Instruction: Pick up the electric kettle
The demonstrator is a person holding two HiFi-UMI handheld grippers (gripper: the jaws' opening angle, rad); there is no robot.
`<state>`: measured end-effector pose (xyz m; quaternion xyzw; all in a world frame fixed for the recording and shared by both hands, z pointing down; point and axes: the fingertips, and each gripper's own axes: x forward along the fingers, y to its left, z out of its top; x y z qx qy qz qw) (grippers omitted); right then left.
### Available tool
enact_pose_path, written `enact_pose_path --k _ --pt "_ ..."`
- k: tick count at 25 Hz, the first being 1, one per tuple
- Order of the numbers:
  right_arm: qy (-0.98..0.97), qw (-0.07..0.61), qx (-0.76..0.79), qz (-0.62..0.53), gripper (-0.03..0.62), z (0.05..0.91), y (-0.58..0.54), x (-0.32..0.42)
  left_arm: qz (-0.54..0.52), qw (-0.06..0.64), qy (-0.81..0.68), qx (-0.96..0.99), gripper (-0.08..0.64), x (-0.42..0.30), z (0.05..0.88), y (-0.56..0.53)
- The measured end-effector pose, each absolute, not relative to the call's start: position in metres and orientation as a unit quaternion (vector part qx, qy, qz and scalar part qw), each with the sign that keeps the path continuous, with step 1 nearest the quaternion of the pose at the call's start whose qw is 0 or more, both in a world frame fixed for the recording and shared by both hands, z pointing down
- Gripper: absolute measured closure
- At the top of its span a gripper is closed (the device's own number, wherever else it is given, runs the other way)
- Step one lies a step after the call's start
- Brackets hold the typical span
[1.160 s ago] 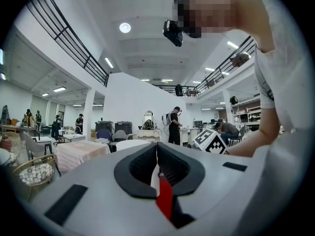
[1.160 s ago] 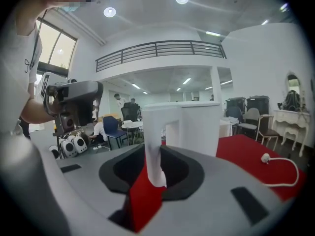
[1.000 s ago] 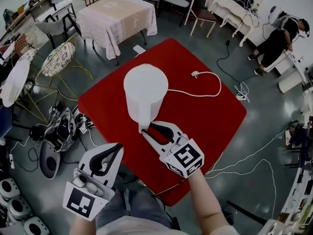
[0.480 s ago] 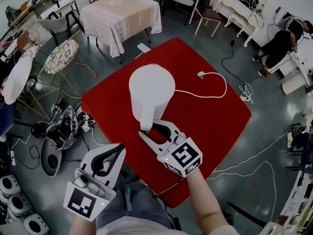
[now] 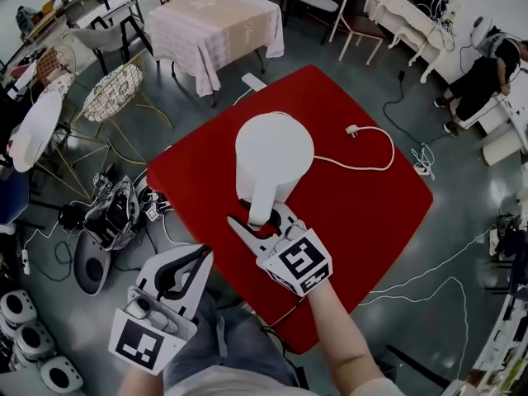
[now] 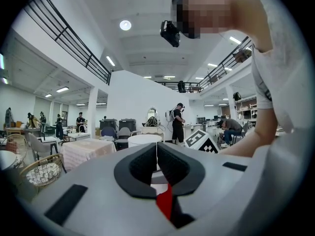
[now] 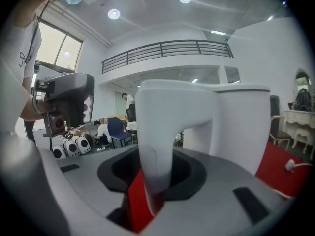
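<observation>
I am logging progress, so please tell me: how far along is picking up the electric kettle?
Done: the right claw is at the electric kettle, its handle between the jaws. In hand: the claw looks closed on that handle. Remaining: the lift; I cannot tell whether the kettle is off the red table. The left claw is shut, empty.

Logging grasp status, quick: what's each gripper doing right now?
Left gripper: closed, holding nothing.
Right gripper: closed on the handle of the electric kettle.
</observation>
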<state>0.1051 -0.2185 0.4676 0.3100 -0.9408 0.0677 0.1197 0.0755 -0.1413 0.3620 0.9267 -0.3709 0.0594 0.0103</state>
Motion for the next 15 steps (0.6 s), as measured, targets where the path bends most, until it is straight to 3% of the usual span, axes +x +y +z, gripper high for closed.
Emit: enact_pose_path --k 15 --pt "-0.94 0.119 0.318 0.032 0.554 0.467 -0.228 0.094 0.06 0.016 -0.385 0.921 0.549 0.049 0.367 -0.149"
